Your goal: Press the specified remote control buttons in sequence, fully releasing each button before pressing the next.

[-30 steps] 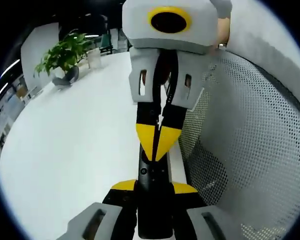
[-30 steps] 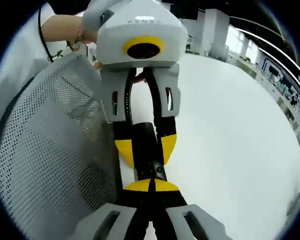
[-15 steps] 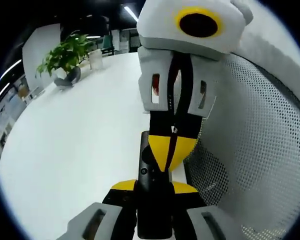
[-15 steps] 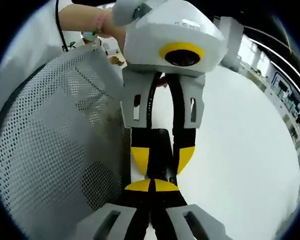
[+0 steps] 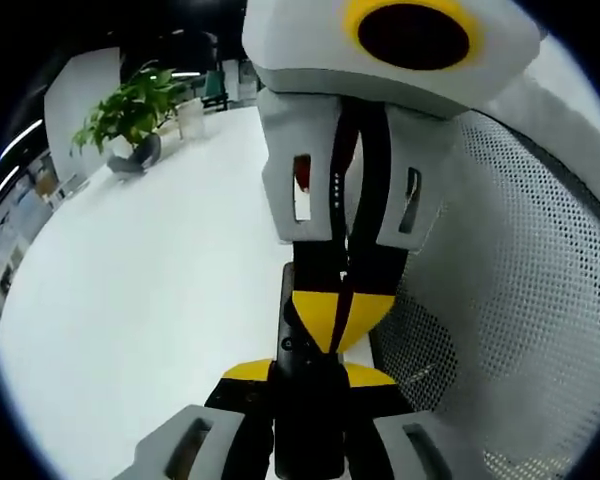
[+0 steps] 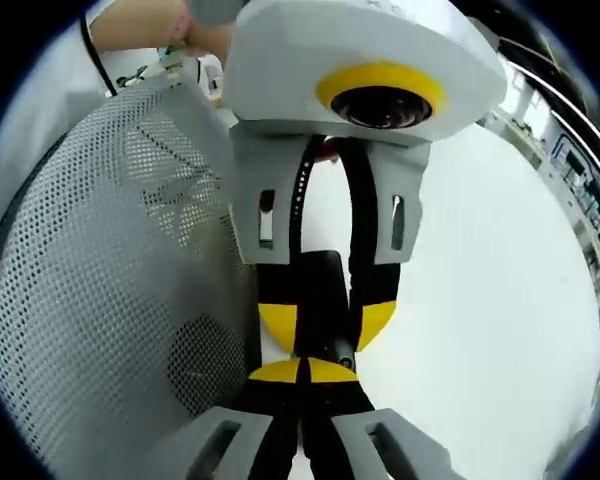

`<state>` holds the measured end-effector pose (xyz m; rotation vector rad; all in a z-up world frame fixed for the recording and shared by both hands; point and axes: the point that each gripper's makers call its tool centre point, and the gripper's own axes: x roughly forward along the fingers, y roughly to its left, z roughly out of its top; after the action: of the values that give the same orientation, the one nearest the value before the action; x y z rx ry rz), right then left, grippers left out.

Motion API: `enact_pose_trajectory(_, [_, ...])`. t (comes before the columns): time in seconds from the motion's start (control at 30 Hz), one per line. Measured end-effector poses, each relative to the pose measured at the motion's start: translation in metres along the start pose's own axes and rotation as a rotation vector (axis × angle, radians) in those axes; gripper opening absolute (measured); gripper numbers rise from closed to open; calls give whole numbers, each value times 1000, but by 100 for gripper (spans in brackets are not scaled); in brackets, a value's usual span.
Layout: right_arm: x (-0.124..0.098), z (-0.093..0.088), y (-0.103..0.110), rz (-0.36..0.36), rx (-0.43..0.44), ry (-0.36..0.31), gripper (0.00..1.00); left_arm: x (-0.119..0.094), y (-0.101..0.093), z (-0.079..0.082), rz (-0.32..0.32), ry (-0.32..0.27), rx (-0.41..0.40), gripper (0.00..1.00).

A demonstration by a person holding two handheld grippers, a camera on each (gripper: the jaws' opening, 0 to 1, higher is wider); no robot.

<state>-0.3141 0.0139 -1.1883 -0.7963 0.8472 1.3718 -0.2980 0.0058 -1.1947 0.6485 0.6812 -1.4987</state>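
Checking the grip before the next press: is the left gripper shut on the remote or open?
Shut on it. In the left gripper view the left gripper has its yellow tips tight against both sides of the black remote.

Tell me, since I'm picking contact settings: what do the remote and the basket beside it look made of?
The remote looks like smooth black plastic with a dull sheen. The basket looks like perforated sheet, regular small holes, matte white or grey; metal or plastic, I cannot tell.
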Motion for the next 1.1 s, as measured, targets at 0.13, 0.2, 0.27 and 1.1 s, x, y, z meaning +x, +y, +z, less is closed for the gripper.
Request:
enact_pose_trajectory(0.13, [-2,0,-1,11,69,-44,0,0,0,1,-4,-3,1,23])
enact_pose_trajectory(0.2, [-3,0,0,-3,37,-52,0,0,0,2,-5,-5,-1,23])
enact_pose_trajectory(0.27, [-4,0,1,-27,-14,-50,0,0,0,2,-6,-6,0,23])
enact_pose_trajectory(1.1, [-6,-3,-2,-118,-81,-47,0,-1,-1,3,-11,-25,-11,23])
